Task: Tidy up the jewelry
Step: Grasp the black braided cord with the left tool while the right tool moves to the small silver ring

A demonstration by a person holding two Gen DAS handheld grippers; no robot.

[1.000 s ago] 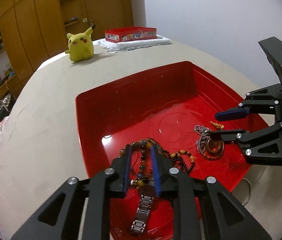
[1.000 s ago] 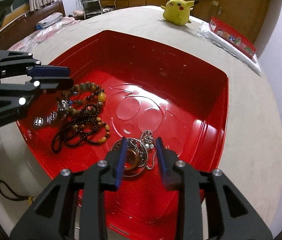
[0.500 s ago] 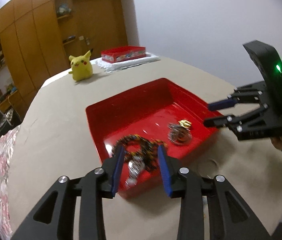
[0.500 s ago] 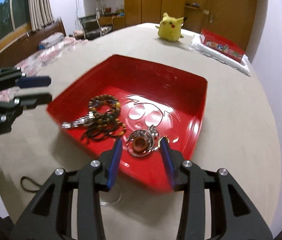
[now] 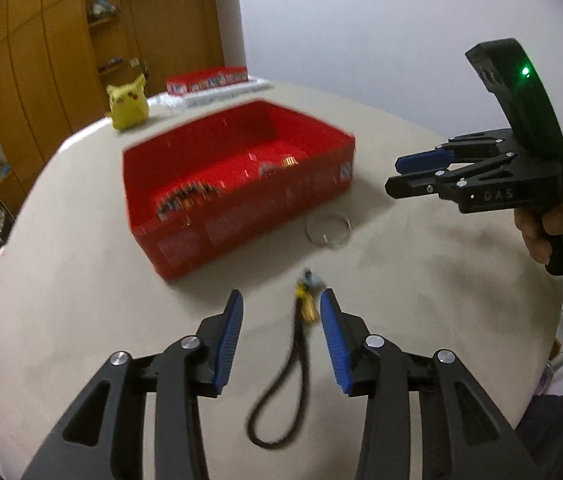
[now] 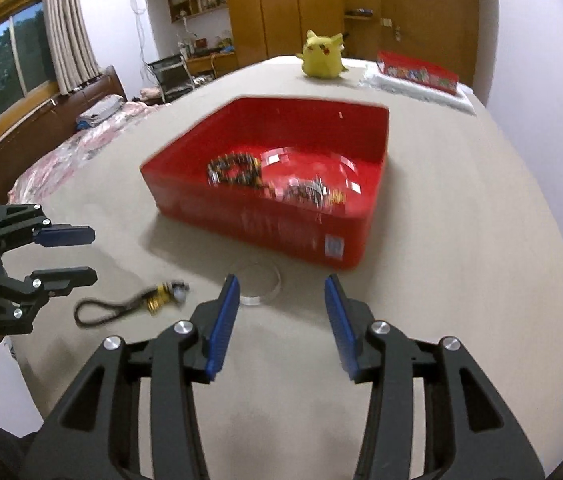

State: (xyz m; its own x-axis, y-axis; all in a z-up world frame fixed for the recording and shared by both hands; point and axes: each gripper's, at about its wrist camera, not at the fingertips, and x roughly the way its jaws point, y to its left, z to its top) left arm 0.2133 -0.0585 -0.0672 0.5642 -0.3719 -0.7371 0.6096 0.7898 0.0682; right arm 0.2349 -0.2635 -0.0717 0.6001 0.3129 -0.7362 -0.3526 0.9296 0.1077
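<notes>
A red tray stands on the beige table and holds beaded bracelets and a round metal pendant. My left gripper hovers over the table in front of the tray, jaws opening, nothing pressed between them. Below its fingers lies a black cord with a gold charm. My right gripper is also opening and empty. A clear glass ring lies on the table just beyond its tips.
A yellow plush toy and a red box on a white cloth sit at the far end of the table. A hand holds the right gripper. Beside the table's left edge is a bed with a floral cover.
Both grippers pulled back out of the red tray to the near table and their jaws widened. The bracelets and pendant stayed in the tray. The cord charm and glass ring came into view.
</notes>
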